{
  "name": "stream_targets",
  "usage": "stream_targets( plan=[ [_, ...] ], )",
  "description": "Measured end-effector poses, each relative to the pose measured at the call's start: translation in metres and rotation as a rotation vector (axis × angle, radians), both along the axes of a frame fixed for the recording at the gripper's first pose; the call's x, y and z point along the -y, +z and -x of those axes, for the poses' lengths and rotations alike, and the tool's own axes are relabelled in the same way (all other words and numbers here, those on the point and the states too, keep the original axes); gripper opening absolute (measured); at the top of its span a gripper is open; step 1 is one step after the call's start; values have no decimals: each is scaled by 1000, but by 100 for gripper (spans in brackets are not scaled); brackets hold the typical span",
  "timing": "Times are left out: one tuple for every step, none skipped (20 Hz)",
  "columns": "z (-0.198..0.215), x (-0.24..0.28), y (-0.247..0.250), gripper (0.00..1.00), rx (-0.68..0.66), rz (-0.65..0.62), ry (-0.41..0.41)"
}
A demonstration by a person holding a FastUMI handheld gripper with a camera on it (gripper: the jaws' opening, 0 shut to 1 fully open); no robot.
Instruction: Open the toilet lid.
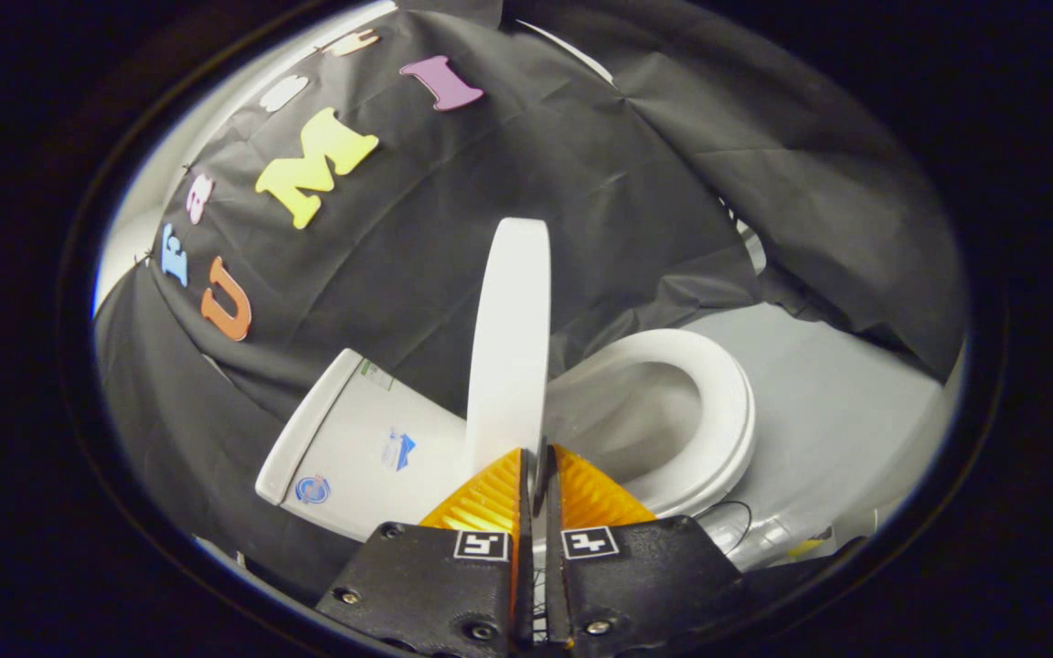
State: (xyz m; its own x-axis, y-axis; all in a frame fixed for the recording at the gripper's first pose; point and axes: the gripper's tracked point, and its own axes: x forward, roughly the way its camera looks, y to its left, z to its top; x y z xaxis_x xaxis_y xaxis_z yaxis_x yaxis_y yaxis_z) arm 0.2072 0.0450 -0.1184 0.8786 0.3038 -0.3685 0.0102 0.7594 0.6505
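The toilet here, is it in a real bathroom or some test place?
Likely a staged test booth: the toilet stands against draped black cloth, not tiled walls, and the gripper pinches its raised lid.

A plain white toilet lid (508, 338), white seat (718, 411) and white cistern (353, 448) are seen, the cistern marked with small blue stickers (398, 451). The floor (837, 402) is pale grey.
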Motion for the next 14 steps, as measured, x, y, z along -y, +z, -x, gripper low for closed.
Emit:
stream_targets(
  plan=[
    [0,-9,5,8,5,3,1],
    [-1,-12,9,8,9,5,4],
    [-1,-14,10,8,13,12,5],
    [-2,-15,12,8,16,22,7],
    [0,-18,14,8,18,29,9],
    [1,-20,18,8,20,35,11],
    [1,-24,21,8,25,40,16],
    [1,-27,25,8,31,48,23],
    [2,-32,28,8,36,59,27],
    [1,-35,31,8,41,75,28],
    [1,-39,33,8,46,94,31],
    [1,-43,37,8,52,108,33],
    [2,-47,40,8,56,114,32],
    [2,-49,42,9,58,121,31]
  ],
)
